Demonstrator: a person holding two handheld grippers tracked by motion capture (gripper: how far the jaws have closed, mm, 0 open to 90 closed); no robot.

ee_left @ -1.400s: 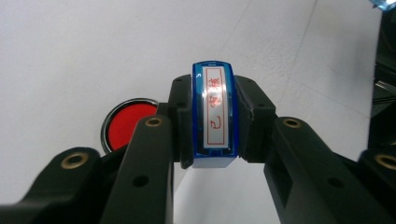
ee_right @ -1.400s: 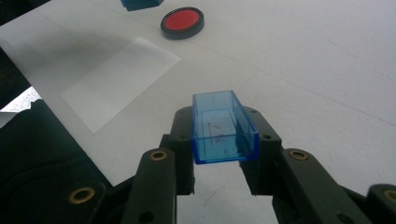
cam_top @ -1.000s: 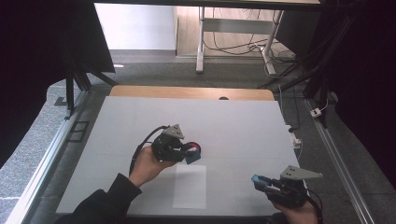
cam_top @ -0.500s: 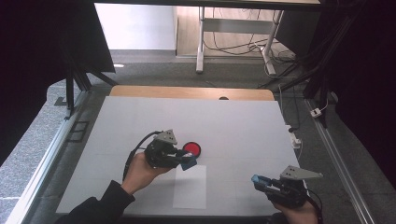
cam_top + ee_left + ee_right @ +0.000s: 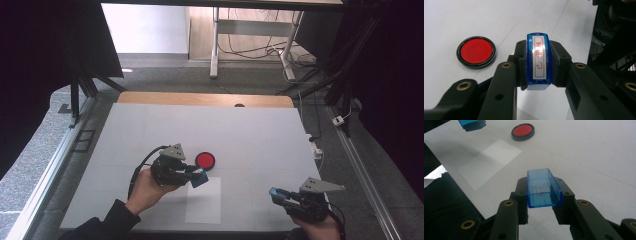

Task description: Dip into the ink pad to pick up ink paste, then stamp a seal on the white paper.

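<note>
The left gripper (image 5: 199, 178) is clamping the blue stamp (image 5: 538, 63) tight between its jaws, label side facing the camera, red characters running along its white strip. In the high view it is hovering at the top edge of the white paper (image 5: 203, 207), with the red ink pad (image 5: 204, 160) sitting on the table (image 5: 260, 135) just beyond the stamp. In the left gripper view the pad is lying off to the left, open and apart from the stamp. Over on the other side, the right gripper (image 5: 276, 194) is squeezing the clear blue cap (image 5: 543, 188), open end up, faint red marks showing inside. It is holding near the table's front edge, well apart from the paper and the pad.
</note>
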